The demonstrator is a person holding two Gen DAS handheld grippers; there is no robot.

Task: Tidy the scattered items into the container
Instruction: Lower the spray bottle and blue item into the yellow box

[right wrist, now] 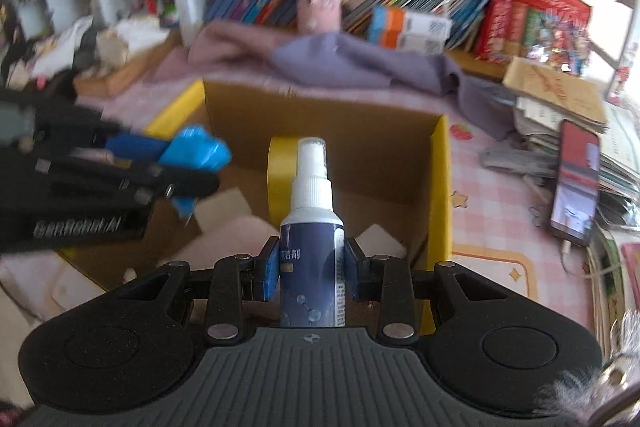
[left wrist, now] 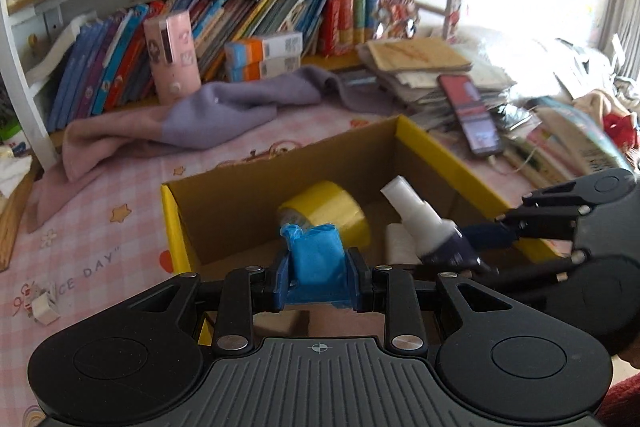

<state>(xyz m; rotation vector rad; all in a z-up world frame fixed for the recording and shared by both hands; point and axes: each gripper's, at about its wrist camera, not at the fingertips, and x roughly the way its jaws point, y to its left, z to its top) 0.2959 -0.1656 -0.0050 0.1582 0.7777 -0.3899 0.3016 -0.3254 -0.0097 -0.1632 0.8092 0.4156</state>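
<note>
Box [left wrist: 440, 155] open above; tape roll [left wrist: 328, 215] blocks its middle floor.

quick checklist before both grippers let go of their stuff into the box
1. Left gripper shut on the blue bundle: ok.
2. Right gripper shut on the spray bottle: ok.
3. Both items above the open cardboard box: ok.
4. Landing spots free beside the yellow tape roll: cannot tell.
5. Bottle cap secure: cannot tell.
6. Two grippers clear of each other: ok.
</note>
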